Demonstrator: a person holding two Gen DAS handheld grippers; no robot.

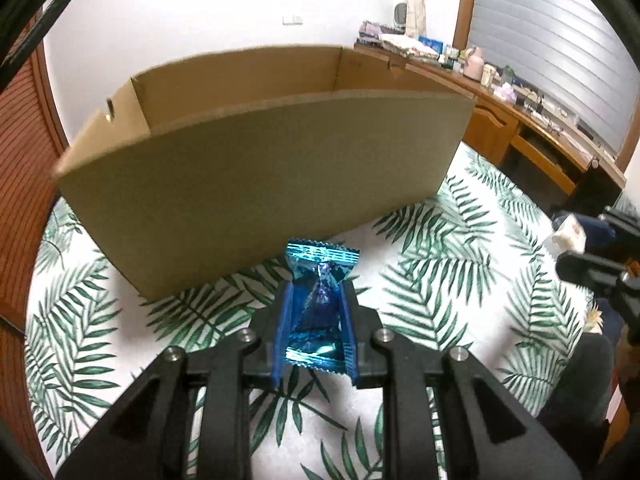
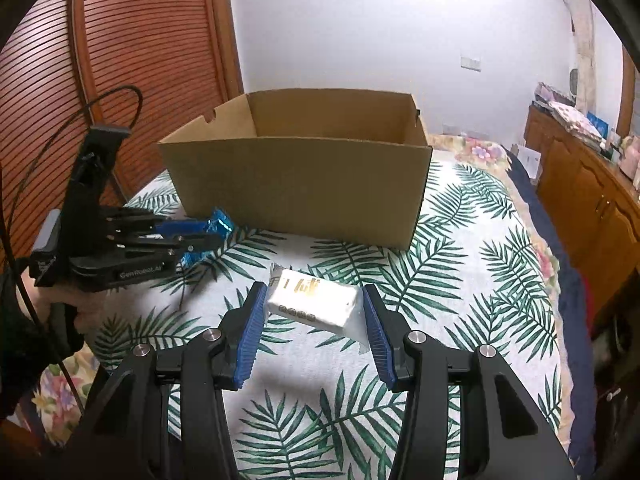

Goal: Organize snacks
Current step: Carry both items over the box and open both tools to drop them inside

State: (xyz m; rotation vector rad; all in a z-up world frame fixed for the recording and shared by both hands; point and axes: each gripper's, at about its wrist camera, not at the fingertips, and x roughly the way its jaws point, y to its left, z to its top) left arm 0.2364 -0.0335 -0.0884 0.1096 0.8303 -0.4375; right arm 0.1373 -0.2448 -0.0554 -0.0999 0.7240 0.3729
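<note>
My left gripper (image 1: 316, 292) is shut on a shiny blue candy wrapper (image 1: 320, 308), held just above the leaf-print cloth in front of the open cardboard box (image 1: 256, 176). It also shows in the right wrist view (image 2: 212, 236) with the blue wrapper (image 2: 219, 224) near the box's (image 2: 296, 184) front left corner. My right gripper (image 2: 314, 294) is closed against a white snack packet (image 2: 314, 300) with gold print; both blue pads touch its ends. The packet looks lifted slightly off the cloth.
The leaf-print cloth (image 2: 460, 260) covers a bed or table. A wooden cabinet (image 2: 580, 188) with clutter runs along the right. A slatted wooden door (image 2: 120, 60) stands at the left. The box interior looks empty from here.
</note>
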